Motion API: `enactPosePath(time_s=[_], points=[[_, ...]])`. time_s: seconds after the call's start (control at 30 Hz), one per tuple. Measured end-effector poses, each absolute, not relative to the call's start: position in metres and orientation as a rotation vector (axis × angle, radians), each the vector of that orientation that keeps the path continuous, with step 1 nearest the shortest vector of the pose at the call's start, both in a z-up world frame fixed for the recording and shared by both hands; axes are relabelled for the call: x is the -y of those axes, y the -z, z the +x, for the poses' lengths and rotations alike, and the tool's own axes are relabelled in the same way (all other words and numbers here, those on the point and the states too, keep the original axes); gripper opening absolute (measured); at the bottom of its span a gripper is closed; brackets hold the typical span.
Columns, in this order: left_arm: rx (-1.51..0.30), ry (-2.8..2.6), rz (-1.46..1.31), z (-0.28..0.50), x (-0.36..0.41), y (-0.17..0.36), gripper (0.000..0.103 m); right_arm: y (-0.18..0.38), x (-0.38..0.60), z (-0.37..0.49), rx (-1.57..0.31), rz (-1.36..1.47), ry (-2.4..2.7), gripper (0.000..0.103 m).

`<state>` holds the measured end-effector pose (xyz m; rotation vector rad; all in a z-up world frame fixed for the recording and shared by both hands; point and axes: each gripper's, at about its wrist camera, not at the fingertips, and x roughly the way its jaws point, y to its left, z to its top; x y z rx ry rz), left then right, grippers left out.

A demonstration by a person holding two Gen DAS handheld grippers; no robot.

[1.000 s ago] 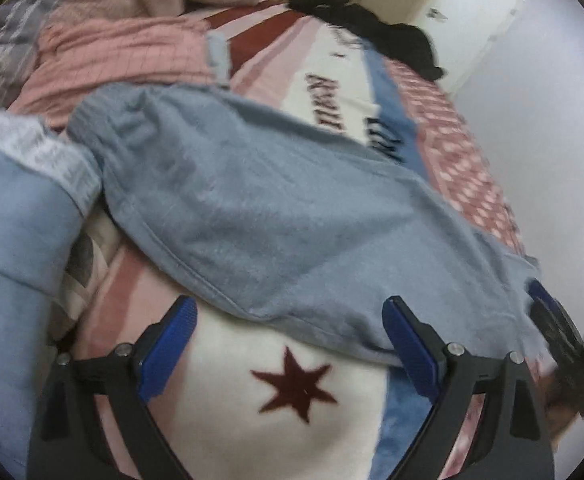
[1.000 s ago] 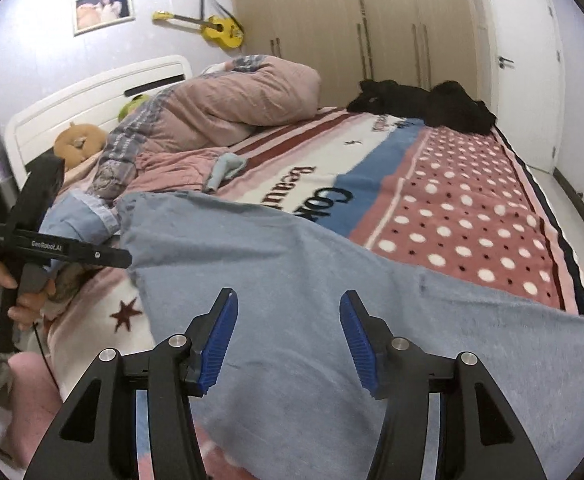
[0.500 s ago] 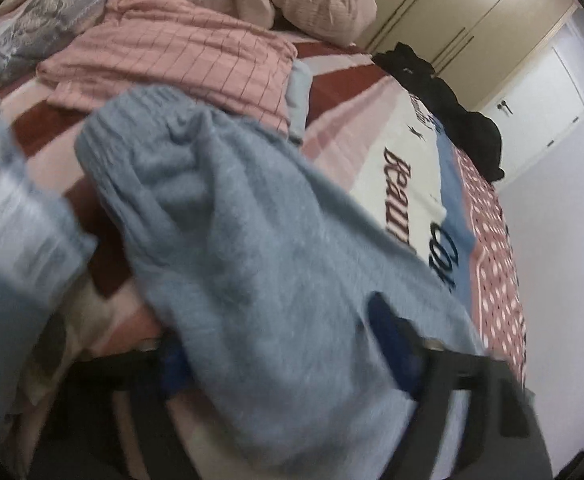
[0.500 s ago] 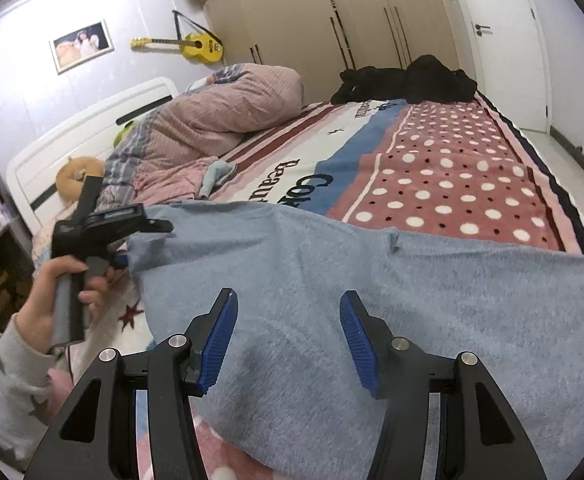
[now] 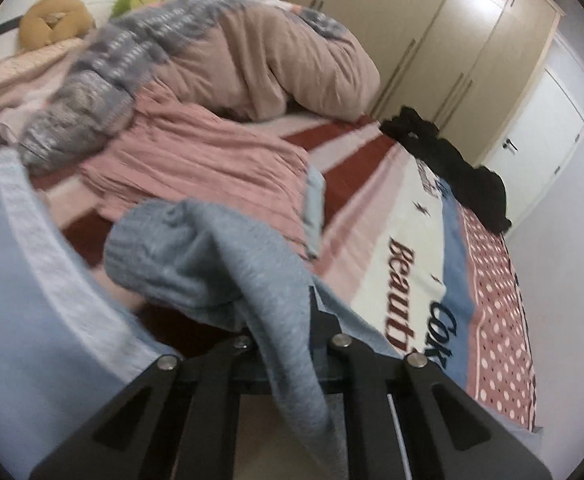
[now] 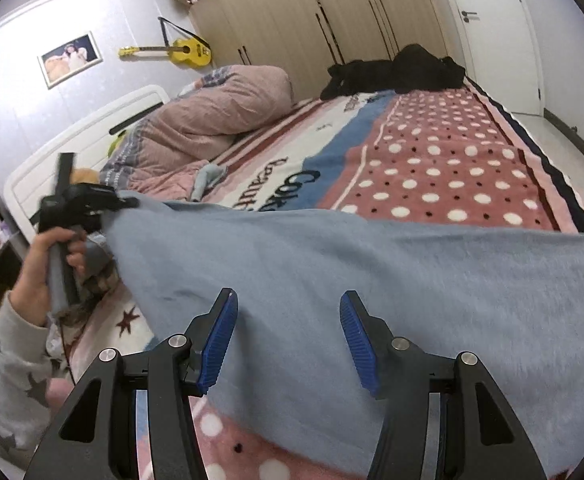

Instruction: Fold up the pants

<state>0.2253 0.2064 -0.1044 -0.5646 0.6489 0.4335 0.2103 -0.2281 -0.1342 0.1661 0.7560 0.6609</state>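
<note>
The grey-blue pants [image 6: 372, 280] lie spread across the patterned bed cover [image 6: 452, 168]. My left gripper [image 5: 283, 312] is shut on the pants' ribbed waistband end [image 5: 195, 256] and lifts it off the bed; the fabric drapes over the jaws and hides the pads. The left gripper also shows at the left of the right wrist view [image 6: 91, 200], pinching the pants' corner. My right gripper [image 6: 287, 336] is open, its blue pads [image 6: 219, 340] hovering just above the pants' middle, holding nothing.
A pink quilt [image 5: 275, 56] and a pink garment [image 5: 211, 168] are bunched near the headboard. Black clothes [image 6: 396, 68] lie at the bed's far side by the wardrobe [image 6: 292, 12]. A light blue garment [image 5: 23, 300] sits at the left.
My left gripper moved forward onto the pants' waistband edge, shut on it and lifted it. My right gripper stayed open and tilted up slightly over the pants.
</note>
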Motion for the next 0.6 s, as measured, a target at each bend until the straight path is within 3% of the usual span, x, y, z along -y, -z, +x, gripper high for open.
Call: enactPosePath(time_s=[0.4, 0.6], points=[[-0.548, -0.625, -0.51, 0.167, -0.272, 0.064, 0.007, 0.145, 0.216, 0.209, -0.819, 0.177, -0.709, 0.049], [-0.542, -0.516, -0.374, 0.168, -0.233, 0.043, 0.007, 0.147, 0.216, 0.212, -0.828, 0.184, -0.699, 0.049]])
